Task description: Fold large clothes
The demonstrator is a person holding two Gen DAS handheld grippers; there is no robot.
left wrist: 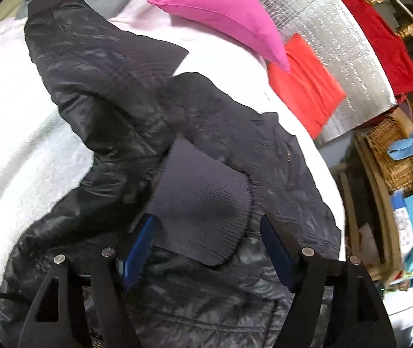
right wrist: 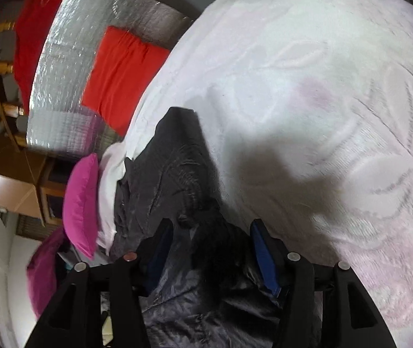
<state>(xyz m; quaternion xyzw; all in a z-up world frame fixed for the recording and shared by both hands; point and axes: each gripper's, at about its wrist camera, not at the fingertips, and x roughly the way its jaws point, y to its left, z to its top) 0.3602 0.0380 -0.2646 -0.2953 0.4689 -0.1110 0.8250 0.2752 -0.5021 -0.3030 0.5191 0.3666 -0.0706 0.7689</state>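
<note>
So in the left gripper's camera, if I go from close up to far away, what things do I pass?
Left gripper with its jaws apart → ribbed cuff of the dark jacket → white bedspread → pink pillow.

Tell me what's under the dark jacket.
The jacket lies on a white bedspread, which shows all around it. Its ribbed cuff is folded on top. Whatever lies directly beneath the jacket is covered.
</note>
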